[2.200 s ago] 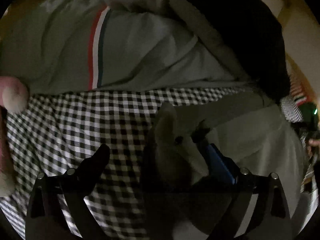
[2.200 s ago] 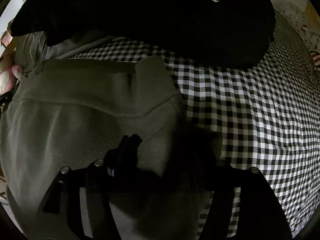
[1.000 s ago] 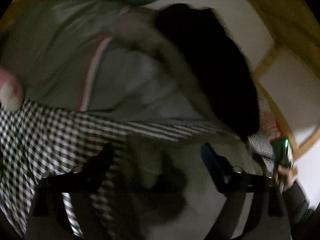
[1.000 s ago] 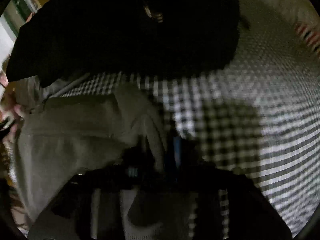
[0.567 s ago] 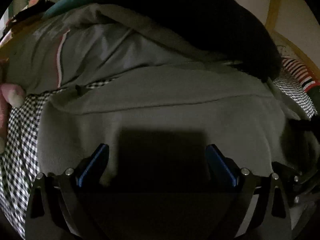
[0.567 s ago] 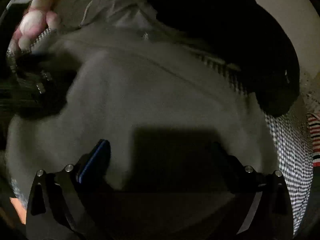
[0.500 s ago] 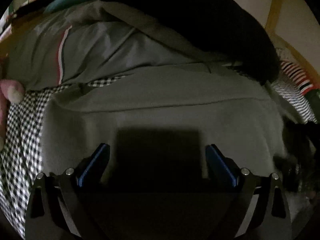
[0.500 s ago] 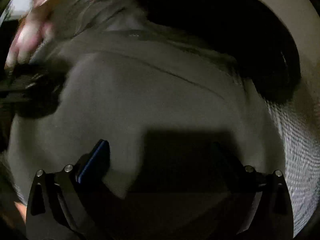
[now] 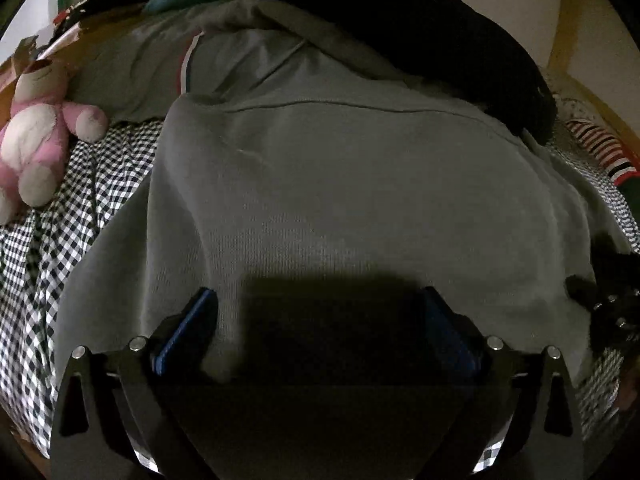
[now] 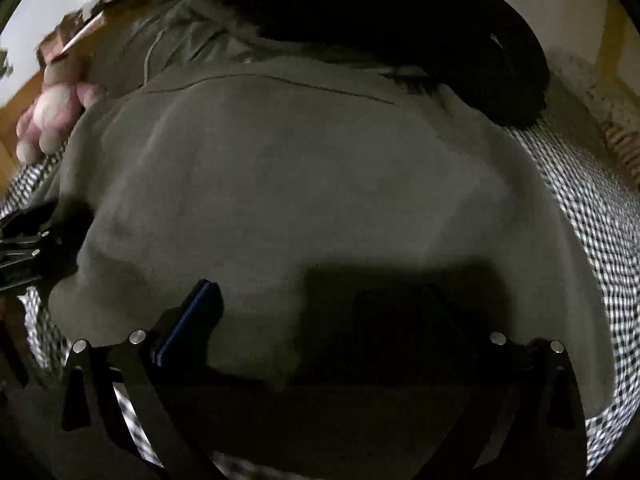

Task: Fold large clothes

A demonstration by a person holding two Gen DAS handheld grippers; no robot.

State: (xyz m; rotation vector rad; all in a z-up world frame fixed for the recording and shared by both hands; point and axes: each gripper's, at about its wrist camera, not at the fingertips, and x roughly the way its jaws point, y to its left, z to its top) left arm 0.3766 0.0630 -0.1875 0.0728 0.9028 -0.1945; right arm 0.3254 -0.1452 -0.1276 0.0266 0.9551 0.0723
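Note:
A large grey knit garment (image 9: 340, 184) lies folded on the black-and-white checked bedcover (image 9: 44, 248); it fills the right wrist view too (image 10: 288, 184). My left gripper (image 9: 320, 312) is open and empty, its blue-padded fingers (image 9: 188, 326) spread just above the garment's near edge. My right gripper (image 10: 324, 308) is open and empty over the same near edge. The right gripper shows at the right edge of the left wrist view (image 9: 608, 300), and the left gripper shows at the left edge of the right wrist view (image 10: 24, 240).
A black garment (image 9: 420, 28) and a grey jacket with a red-white stripe (image 9: 224, 52) are piled behind. A pink plush bear (image 9: 36, 136) sits at the far left. A striped cloth (image 9: 600, 148) lies far right by the wooden bed frame (image 9: 564, 28).
Both grippers let go of the grey garment's corners and opened. The garment now lies folded over, and both grippers have drawn back to its near edge.

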